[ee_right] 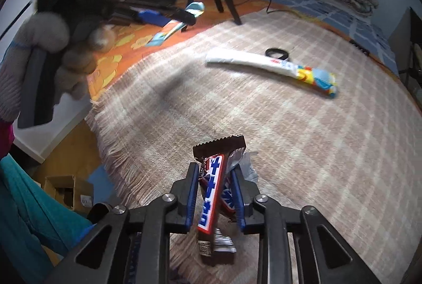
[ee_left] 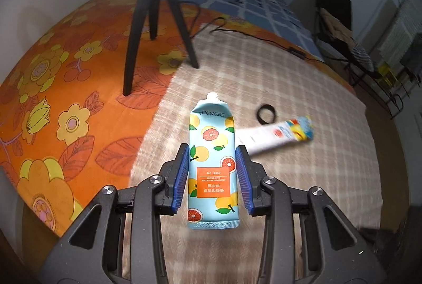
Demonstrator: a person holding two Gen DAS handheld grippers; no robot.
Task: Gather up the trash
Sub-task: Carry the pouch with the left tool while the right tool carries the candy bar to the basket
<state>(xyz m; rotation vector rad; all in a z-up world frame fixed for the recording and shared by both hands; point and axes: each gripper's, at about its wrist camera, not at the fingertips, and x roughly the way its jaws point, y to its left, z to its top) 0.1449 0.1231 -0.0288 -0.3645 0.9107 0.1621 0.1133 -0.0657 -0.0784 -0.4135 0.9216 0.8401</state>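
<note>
You had open blanket (ee_right: 303, 139) ahead — only 1 long tube (ee_right: 271, 66), a black ring (ee_right: 277, 53) and the tripod (ee_left: 155, 28) stood in the way.

A: Any print on the light-blue tube (ee_left: 212, 165)?

B: "SEOMOU" near the neck, upside down from the left wrist camera. The orange label below carries Chinese characters and small Latin lines, too small to read.

A: The candy bar wrapper (ee_right: 212, 201)?

B: Large white-and-blue lettering on a red band, seen edge-on; cannot read it.

A: The white tube (ee_right: 274, 68) on the blanket?

B: Small red mark, blurred. Nothing legible.
</note>
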